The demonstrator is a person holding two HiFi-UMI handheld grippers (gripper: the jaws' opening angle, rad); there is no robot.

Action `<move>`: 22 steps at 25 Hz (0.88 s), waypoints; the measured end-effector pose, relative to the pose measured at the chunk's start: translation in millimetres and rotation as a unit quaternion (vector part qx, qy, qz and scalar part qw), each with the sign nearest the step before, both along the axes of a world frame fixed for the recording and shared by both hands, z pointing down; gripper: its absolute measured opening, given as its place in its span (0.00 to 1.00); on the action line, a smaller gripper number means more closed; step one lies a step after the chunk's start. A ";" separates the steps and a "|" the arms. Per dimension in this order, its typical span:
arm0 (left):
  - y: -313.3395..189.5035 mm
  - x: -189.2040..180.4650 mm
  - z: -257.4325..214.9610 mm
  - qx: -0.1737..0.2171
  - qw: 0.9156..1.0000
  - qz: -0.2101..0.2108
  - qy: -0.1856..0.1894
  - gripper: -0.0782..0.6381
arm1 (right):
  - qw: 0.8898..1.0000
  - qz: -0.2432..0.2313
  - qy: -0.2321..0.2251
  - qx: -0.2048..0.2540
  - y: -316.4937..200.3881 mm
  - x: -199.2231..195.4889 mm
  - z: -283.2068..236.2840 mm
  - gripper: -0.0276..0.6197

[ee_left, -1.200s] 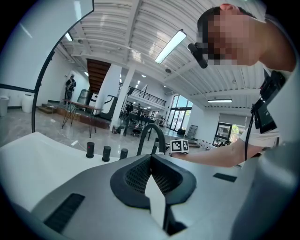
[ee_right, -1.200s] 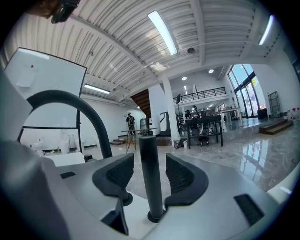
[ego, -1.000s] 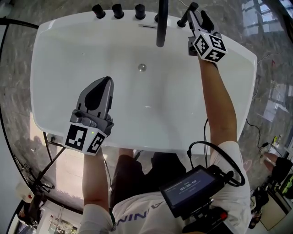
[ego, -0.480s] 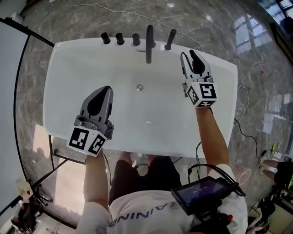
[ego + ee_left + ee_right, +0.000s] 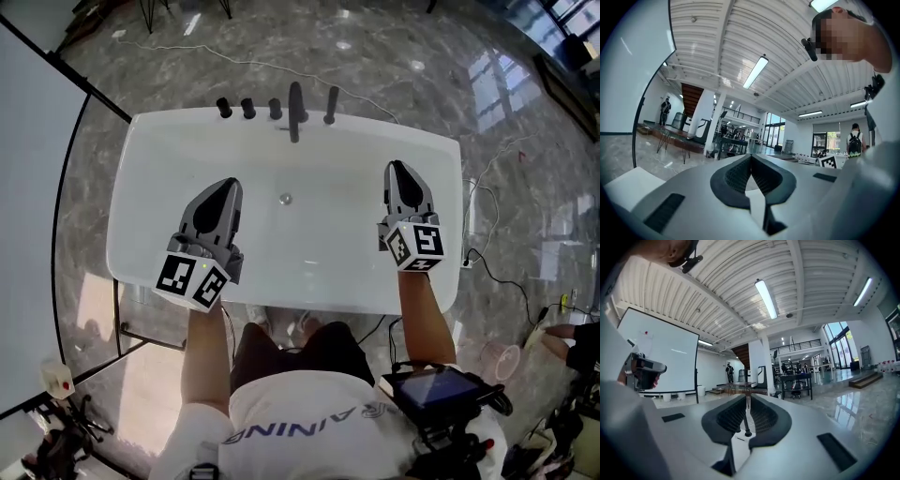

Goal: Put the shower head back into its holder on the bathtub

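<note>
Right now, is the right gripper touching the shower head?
Apart. In the head view, bare tub lies between the right gripper and the shower head at the far rim. The gripper's jaws have just been closing on nothing.

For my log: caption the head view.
Left gripper and right gripper, both empty, right jaws just closing, above bathtub; shower head at rim.

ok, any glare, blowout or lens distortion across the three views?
Head view: strong window glare on the polished floor, white bathtub shows little shading, straight lines bowed by the wide lens. Left gripper view: heavy fisheye, dark corners, ceiling light clipped, privacy mosaic at top right. Right gripper view: same fisheye and dark corners, ceiling light clipped, sheen on the floor at right.
</note>
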State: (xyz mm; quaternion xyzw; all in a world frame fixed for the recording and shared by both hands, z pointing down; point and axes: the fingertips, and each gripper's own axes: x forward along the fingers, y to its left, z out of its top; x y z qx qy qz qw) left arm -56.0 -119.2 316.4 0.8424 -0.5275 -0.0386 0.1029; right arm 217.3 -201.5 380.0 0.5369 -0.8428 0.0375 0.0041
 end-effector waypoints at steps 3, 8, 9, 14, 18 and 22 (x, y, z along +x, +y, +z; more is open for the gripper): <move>11.5 0.4 -14.6 0.007 1.000 0.008 -0.011 0.13 | 1.000 0.007 -0.006 0.004 28.9 -0.6 -30.0 0.09; 36.7 -11.9 -29.3 0.011 0.999 0.033 -0.042 0.13 | 1.000 -0.008 0.005 0.010 79.6 -32.7 -77.5 0.06; 41.7 -18.3 -32.4 0.012 0.998 0.038 -0.041 0.13 | 1.000 -0.010 0.010 0.013 88.9 -41.9 -86.4 0.06; 84.0 -68.1 -50.0 0.010 0.998 0.055 -0.031 0.13 | 1.000 -0.002 -0.001 0.011 146.2 -91.2 -115.0 0.06; 109.4 -99.4 -63.6 0.019 0.997 0.070 -0.020 0.13 | 1.000 0.005 -0.006 0.014 181.2 -131.5 -129.2 0.06; 132.6 -118.0 -72.5 0.021 0.996 0.080 -0.018 0.13 | 1.000 0.005 -0.004 0.017 210.4 -160.1 -142.9 0.06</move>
